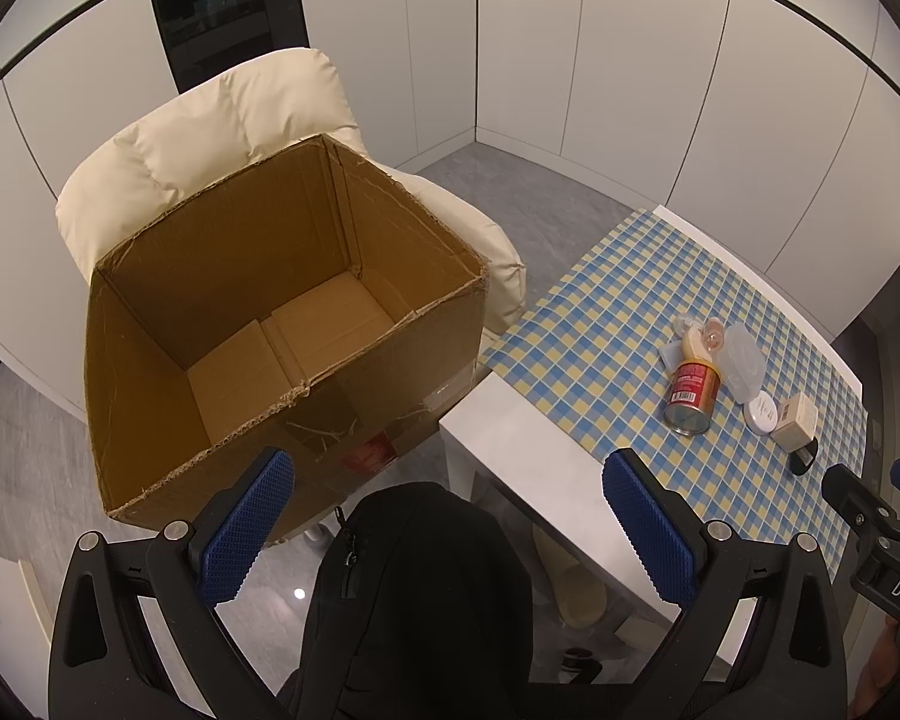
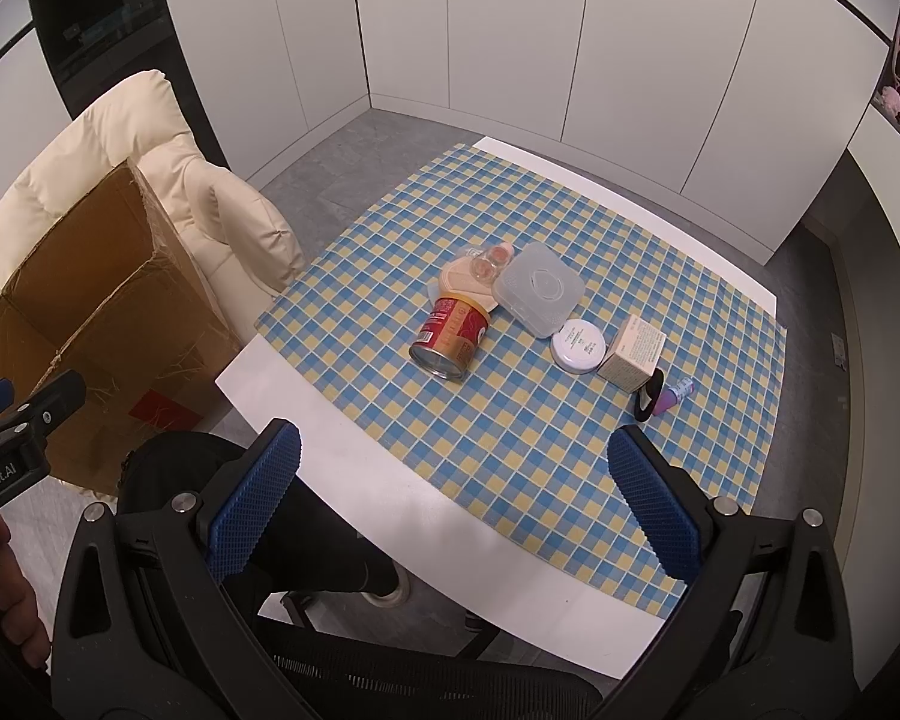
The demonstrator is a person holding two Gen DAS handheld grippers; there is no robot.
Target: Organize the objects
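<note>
Left gripper (image 1: 450, 531): black frame of curved, slotted arms, round silver screw heads at the pivots, two blue finger pads (image 1: 243, 531) with a fine diamond-knurl texture; white lettering "DAS" shows on the other tool's black body at its right. Right gripper (image 2: 453, 507): same black frame, silver screws, blue knurled pads (image 2: 657, 510); white print "enRobot.AI" on the tool at its left. Person below wears black clothing (image 1: 417, 594) with a zip.

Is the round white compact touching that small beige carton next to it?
Touching. In the right wrist view the round white compact sits against the near-left face of the beige carton, with no checked cloth visible between them; the left wrist view agrees.
</note>
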